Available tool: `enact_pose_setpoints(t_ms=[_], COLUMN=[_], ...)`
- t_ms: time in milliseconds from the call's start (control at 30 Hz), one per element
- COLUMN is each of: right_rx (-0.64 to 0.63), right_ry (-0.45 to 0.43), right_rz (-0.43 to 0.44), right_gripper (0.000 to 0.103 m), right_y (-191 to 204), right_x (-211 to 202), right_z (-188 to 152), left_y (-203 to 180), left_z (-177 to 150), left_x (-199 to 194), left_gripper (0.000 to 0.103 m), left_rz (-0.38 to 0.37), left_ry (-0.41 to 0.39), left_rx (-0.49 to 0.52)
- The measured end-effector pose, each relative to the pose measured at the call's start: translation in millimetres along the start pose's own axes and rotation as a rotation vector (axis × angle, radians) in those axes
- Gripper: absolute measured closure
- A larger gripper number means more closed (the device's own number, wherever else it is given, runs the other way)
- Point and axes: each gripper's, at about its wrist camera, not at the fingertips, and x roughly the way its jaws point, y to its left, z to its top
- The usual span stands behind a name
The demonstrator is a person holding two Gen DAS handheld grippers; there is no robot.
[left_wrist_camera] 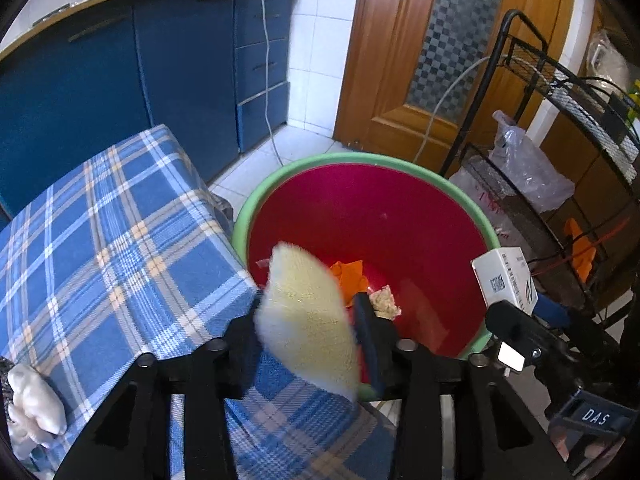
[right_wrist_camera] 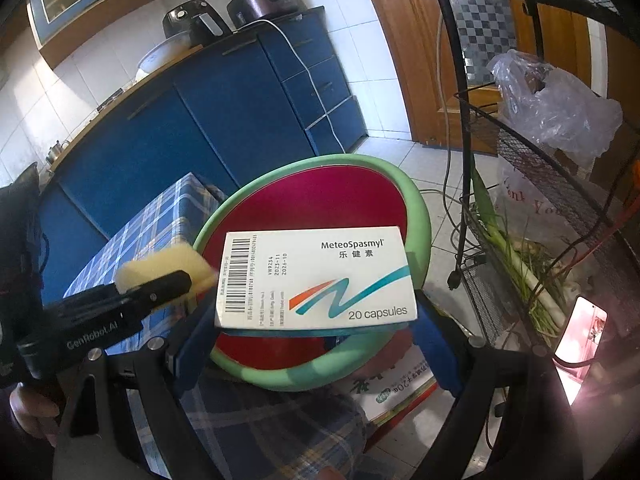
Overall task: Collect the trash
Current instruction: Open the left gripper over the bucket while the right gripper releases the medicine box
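Note:
A red bin with a green rim (left_wrist_camera: 320,159) stands on the floor beside the plaid-covered table (left_wrist_camera: 120,248). A pale yellow sponge (left_wrist_camera: 304,312) sits blurred and tilted between the fingers of my left gripper (left_wrist_camera: 308,304), over the bin's near edge. The jaws are parted and do not look clamped on it. My right gripper (right_wrist_camera: 314,320) is shut on a white medicine box (right_wrist_camera: 320,280), held flat above the bin (right_wrist_camera: 420,216). That box also shows at the right of the left wrist view (left_wrist_camera: 504,280). An orange scrap (left_wrist_camera: 350,278) and a crumpled beige piece (left_wrist_camera: 384,300) lie inside the bin.
A crumpled white tissue (left_wrist_camera: 34,404) lies on the table's near left. A black wire rack (left_wrist_camera: 560,80) with a plastic bag (left_wrist_camera: 524,168) stands right of the bin. Blue cabinets (left_wrist_camera: 120,80) and a wooden door (left_wrist_camera: 400,80) are behind. A lit phone (right_wrist_camera: 580,344) rests at right.

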Motion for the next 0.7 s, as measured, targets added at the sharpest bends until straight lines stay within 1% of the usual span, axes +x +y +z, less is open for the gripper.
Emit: enact_pose_setpoints(t_ms=[67,100,333,533,667,700], right_rx=[0.003,0.004,-0.009,-0.038,-0.033,-0.034], right_ry=[0.001,0.002,0.012,0.026,0.023,0.021], right_rz=[0.004,0.008,0.018,0.026,0.025,0.027], right_gripper=[0.013,0.013,0.013,0.011,0.004,0.003], right_y=[0,-1,3,11,16,17], right_x=[3,4,10,16,18,17], right_z=[0,0,1,2,1,1], left_y=[1,1,6,20,30,31], left_z=[-1,-1,-3,-8,-13,-15], left_x=[-1,-1,-9,-25,-42,-47], left_gripper=[0.044,0.044,0.044,0.044,0.044,0.044], left_rz=[0.006,0.006,0.017,0.050,0.068,0.071], left_ry=[-0.010,-0.014,-0.020,-0.037,-0.066,-0.074], left_rx=[-0.001,0.002,-0.017,-0.058,-0.097,-0.102])
